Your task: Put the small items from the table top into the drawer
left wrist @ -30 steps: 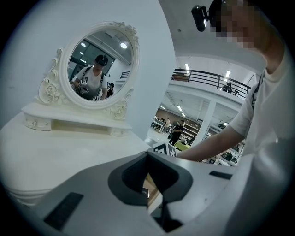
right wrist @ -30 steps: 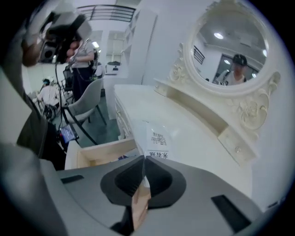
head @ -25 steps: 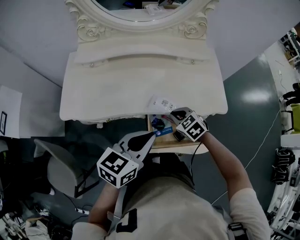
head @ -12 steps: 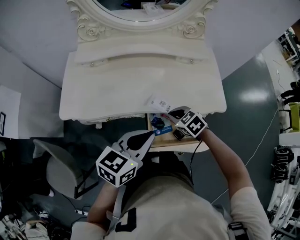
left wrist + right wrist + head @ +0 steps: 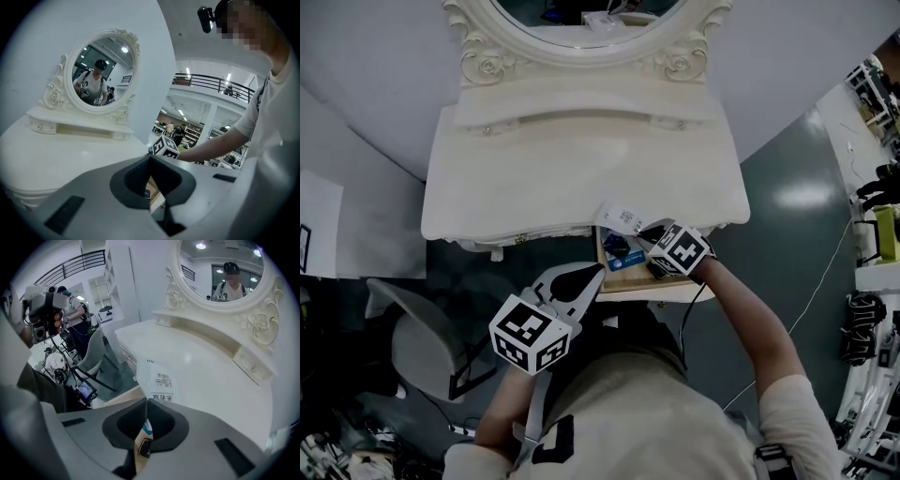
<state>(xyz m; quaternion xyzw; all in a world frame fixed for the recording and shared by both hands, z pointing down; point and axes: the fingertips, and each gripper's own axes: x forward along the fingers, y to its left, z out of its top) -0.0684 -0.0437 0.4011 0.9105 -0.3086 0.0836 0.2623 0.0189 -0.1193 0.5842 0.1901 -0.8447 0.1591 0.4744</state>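
The right tool (image 5: 650, 232) stays closed on a corner of the clear packet (image 5: 622, 216), and since a second ago it has drawn that labelled packet a little nearer the front edge of the table (image 5: 534, 178), just above the open drawer (image 5: 637, 278). The left tool (image 5: 598, 272) has not moved: closed and empty, it hangs near the person's body, just beside the drawer.

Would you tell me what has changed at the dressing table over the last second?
The right gripper, shut on the clear labelled packet, has drawn it slightly toward the table's front edge, above the open drawer. The left gripper stayed in front of the drawer, jaws together. The items in the drawer kept their places.
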